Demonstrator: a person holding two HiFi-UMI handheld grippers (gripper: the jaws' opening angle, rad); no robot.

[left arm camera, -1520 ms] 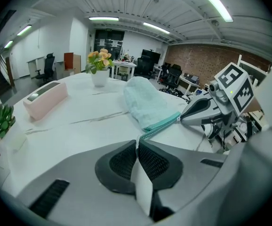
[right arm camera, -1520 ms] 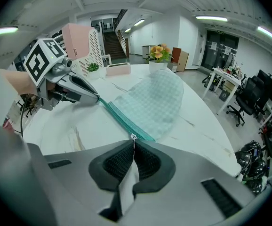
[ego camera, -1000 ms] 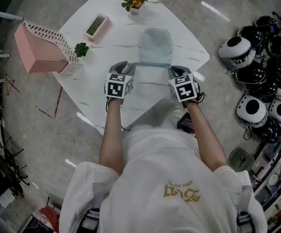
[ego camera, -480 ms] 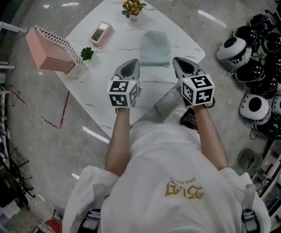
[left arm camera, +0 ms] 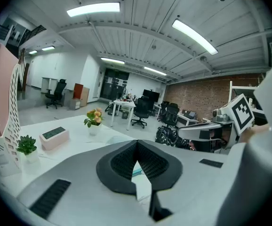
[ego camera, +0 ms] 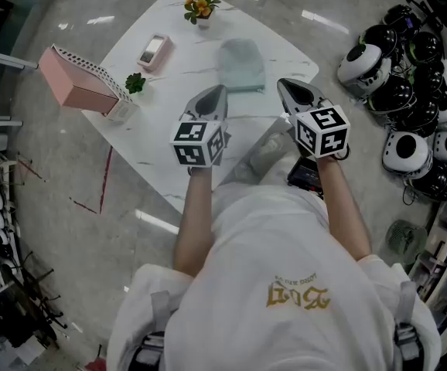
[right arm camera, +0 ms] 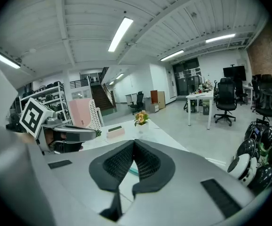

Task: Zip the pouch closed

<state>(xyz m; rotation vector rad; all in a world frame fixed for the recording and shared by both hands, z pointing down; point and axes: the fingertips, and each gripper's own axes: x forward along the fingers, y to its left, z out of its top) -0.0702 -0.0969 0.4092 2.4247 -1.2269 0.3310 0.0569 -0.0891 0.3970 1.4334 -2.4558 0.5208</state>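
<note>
The pale teal pouch (ego camera: pixel 241 64) lies flat on the white marble table (ego camera: pixel 162 137), beyond both grippers. My left gripper (ego camera: pixel 217 93) is held up above the table, short of the pouch's near left corner, shut with nothing in it. My right gripper (ego camera: pixel 286 86) hangs level with it, off the pouch's near right corner, also shut and empty. In the left gripper view the pads (left arm camera: pixel 122 161) meet at the tips, and only a sliver of the pouch (left arm camera: pixel 136 172) shows below them. The right gripper view shows the same shut pads (right arm camera: pixel 148 163).
A pink box with a perforated white side (ego camera: pixel 76 83) stands at the table's left edge, with a small green plant (ego camera: pixel 134 83) beside it. Farther back are a white device (ego camera: pixel 152 49) and a flower pot (ego camera: pixel 198 6). Several helmets (ego camera: pixel 409 107) lie on the floor at the right.
Both grippers have risen from the pouch's near corners and now point more level. The pouch has stayed flat on the table.
</note>
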